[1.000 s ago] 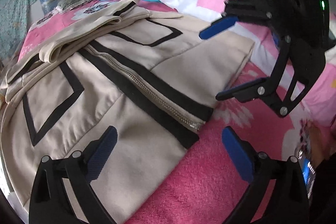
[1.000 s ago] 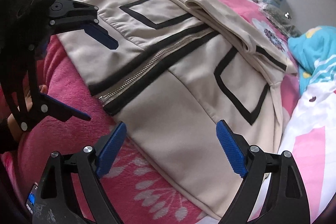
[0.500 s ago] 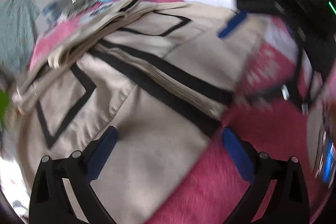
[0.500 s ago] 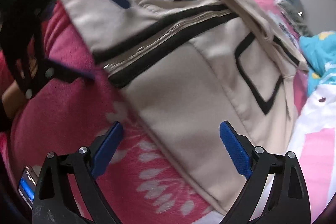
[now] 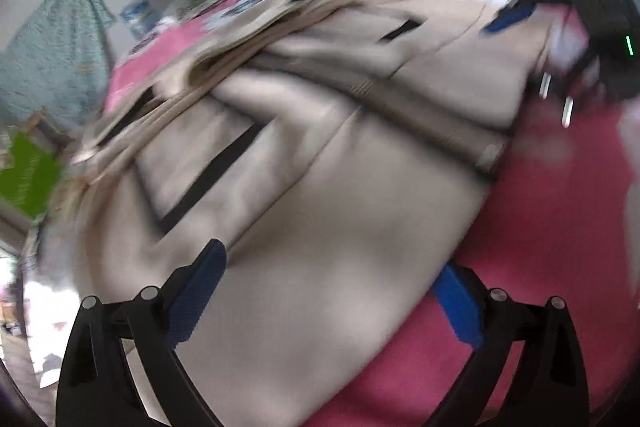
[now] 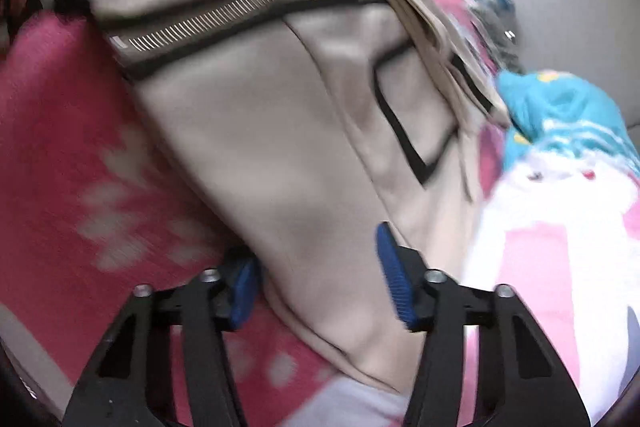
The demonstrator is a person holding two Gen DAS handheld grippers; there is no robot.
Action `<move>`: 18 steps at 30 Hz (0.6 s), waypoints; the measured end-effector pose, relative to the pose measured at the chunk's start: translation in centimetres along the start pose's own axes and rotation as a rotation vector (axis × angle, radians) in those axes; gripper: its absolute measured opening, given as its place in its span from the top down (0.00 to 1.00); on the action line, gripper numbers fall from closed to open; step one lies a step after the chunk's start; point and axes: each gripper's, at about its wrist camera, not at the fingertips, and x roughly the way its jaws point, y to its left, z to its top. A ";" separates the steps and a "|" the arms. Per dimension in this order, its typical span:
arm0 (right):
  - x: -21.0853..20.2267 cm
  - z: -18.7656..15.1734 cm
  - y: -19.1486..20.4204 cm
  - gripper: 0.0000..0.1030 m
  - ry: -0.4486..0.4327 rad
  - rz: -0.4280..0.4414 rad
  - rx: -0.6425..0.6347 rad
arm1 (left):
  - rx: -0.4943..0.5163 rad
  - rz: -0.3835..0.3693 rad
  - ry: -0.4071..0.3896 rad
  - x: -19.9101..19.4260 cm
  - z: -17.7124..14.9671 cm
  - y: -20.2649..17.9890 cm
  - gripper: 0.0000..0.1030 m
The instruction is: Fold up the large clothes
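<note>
Your beige jacket [image 5: 328, 195] lies spread across the pink floral blanket [image 6: 60, 155] on the bed, and it fills most of both wrist views. Its hem edge runs slantwise toward you, with bare blanket open along it; on the far side, the jacket's folded sleeves [image 5: 224, 59] are heaped along its upper edge. The zipper [image 6: 224, 15], flanked by black bands, ends at the hem near the blanket.

To the right of the jacket sits a white and pink quilt [image 6: 560, 251] and a turquoise bundle [image 6: 568, 107], close against the jacket's side, so room there is tight. A patterned teal cloth [image 5: 52, 51] hangs at the grey wall beyond the bed.

Your left gripper [image 5: 332, 295] tilts down over the hem, jaws wide apart, one blue pad over the jacket front and the other at the hem edge by the blanket; nothing is pinched. Your right gripper [image 6: 316, 279] also points down at the hem corner, and its jaws have just been closing: the cloth edge sits between the blue pads [image 6: 394, 283], with the left pad tucked under the hem and the right one on top. The blur hides whether the pads are actually pressing the fabric.
</note>
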 end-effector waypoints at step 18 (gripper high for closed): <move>-2.2 -0.2 -11.0 0.95 -0.147 0.117 0.582 | -0.313 -0.008 -0.107 -5.6 -2.5 7.1 0.93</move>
